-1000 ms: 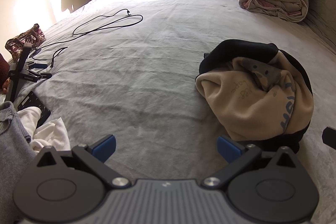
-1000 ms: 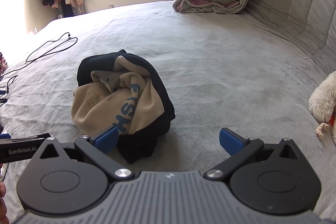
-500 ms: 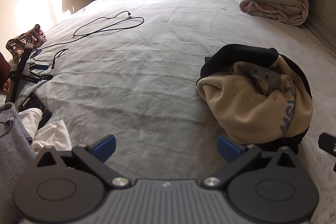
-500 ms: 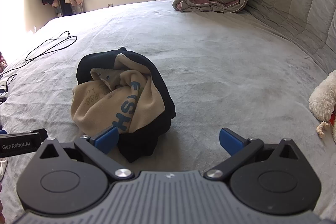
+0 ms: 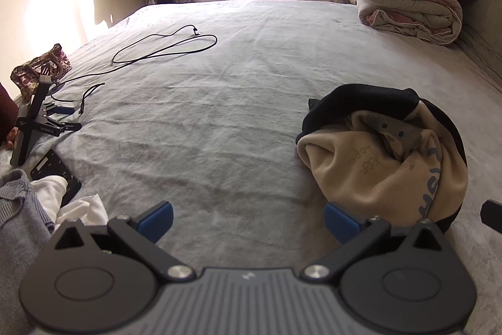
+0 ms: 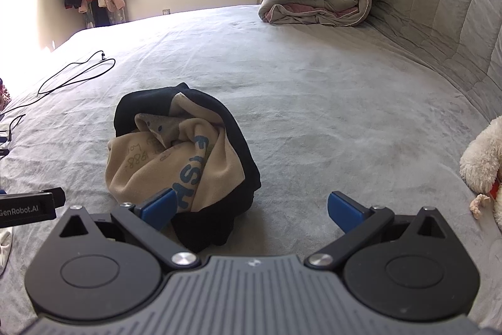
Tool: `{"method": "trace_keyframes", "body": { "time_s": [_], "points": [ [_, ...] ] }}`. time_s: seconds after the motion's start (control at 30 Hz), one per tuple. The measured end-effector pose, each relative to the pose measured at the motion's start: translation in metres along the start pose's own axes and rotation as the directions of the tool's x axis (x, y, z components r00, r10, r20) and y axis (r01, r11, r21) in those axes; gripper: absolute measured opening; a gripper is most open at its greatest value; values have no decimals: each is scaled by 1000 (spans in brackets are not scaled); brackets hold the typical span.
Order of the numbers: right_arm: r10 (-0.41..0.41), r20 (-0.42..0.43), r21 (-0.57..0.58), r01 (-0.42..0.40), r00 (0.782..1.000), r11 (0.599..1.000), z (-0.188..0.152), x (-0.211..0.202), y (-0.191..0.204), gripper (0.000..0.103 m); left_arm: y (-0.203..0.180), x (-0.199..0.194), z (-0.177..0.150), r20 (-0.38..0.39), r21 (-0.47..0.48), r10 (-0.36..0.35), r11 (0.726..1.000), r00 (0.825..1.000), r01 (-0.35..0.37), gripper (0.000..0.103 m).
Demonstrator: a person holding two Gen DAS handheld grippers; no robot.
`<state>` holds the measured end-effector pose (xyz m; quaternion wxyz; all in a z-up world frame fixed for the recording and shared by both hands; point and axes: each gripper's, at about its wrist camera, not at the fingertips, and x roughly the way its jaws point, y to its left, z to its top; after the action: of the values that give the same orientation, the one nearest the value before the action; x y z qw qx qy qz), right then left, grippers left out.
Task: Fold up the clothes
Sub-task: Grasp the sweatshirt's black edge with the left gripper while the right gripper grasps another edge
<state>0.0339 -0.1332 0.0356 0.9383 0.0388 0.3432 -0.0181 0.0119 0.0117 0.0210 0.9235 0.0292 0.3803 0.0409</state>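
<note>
A crumpled tan-and-black sweatshirt with blue lettering (image 6: 182, 162) lies bunched on the grey bedspread (image 6: 313, 102), near both spread, empty grippers, left (image 5: 248, 217) and right (image 6: 249, 206); unfolded, it needs 2 separate edges pinched and drawn flat.

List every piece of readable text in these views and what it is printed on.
"GenRobot.AI": white print on the black bar of the left gripper.
"FISH": blue letters on the beige and black garment.
"1988": thin script on that garment; the rest is unreadable.
Device label: too small.
</note>
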Motion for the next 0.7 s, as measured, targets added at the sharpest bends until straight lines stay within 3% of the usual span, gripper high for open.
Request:
{"method": "trace_keyframes", "body": {
  "time_s": [0.27,0.7],
  "points": [
    [36,14,-33,-36,999,999,30,2,-1,103,-13,9,29,15,67,0,998,1000,-1,102],
    [46,-24,-4,-47,999,999,45,62,-20,103,-41,68,47,28,74,-65,995,998,62,103]
  ]
}}
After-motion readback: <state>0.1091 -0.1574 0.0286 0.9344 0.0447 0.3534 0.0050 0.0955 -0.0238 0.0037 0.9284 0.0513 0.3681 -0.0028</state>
